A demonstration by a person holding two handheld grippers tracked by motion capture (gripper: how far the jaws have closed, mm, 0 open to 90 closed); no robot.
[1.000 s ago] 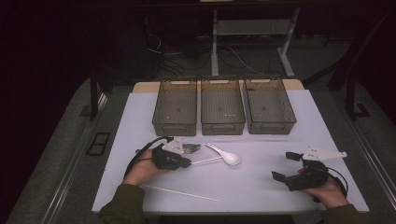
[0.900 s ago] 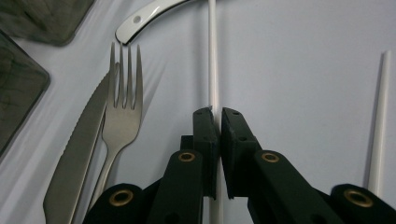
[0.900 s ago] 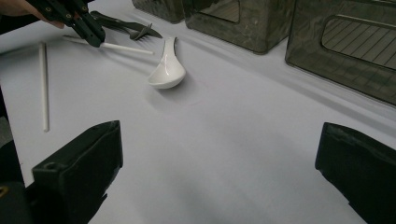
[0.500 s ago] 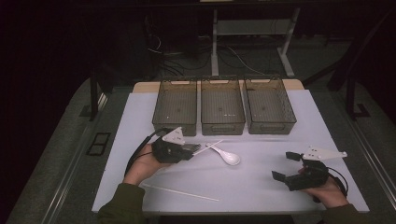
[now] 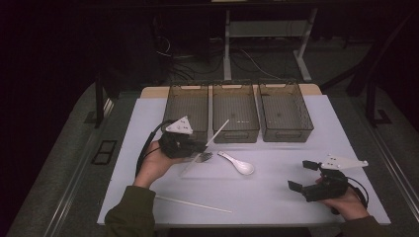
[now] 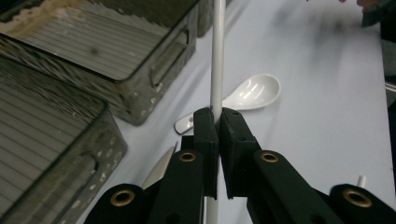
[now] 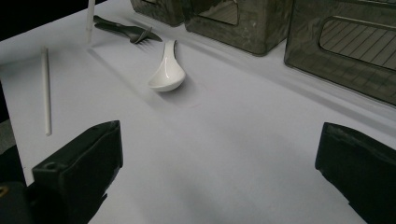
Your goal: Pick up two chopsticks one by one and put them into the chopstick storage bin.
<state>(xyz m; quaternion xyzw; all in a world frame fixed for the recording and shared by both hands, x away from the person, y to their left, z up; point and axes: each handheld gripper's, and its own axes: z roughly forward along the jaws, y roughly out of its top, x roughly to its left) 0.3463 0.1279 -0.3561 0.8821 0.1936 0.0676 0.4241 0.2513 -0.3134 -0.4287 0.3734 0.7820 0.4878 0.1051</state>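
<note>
Dark lab, white table [image 5: 276, 197], cables [image 5: 247, 57] on floor

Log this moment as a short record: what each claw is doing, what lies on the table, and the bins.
left claw: shut on a white stick, held off the table and tilted
right claw: open, holds nothing, low over the mat
second stick: flat on the mat, near the front edge
spoon: white, on the mat, bowl up
fork: dark, on the mat beside the spoon
bins: three, side by side at the back
</note>
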